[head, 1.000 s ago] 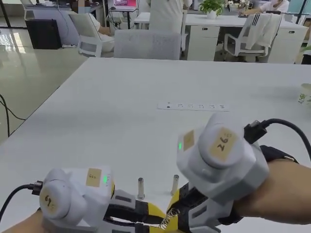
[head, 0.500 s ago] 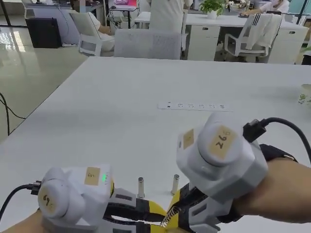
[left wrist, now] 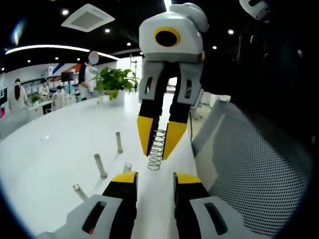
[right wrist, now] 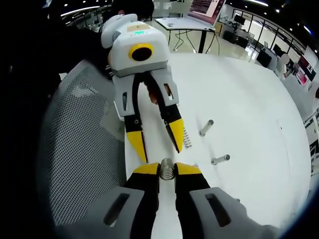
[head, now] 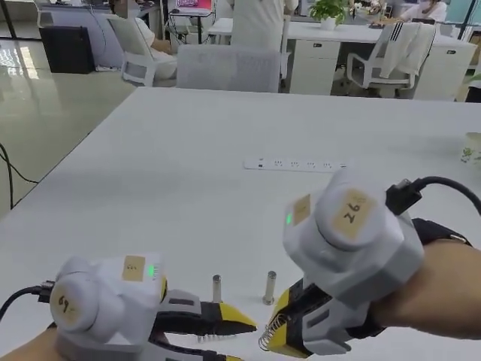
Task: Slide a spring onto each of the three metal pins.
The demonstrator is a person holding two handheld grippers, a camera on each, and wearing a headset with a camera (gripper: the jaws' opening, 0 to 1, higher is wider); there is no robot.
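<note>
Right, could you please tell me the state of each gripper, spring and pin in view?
Left gripper: open, empty.
Right gripper: shut on the held spring.
Loose spring: lying flat on the table.
Pin nearer left gripper: upright, bare.
Pin nearer right gripper: upright, bare.

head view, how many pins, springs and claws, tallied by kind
metal pins: 2
springs: 2, one held in the right claw, one lying on the table
claws: 2, right claw and left claw
total: 6
</note>
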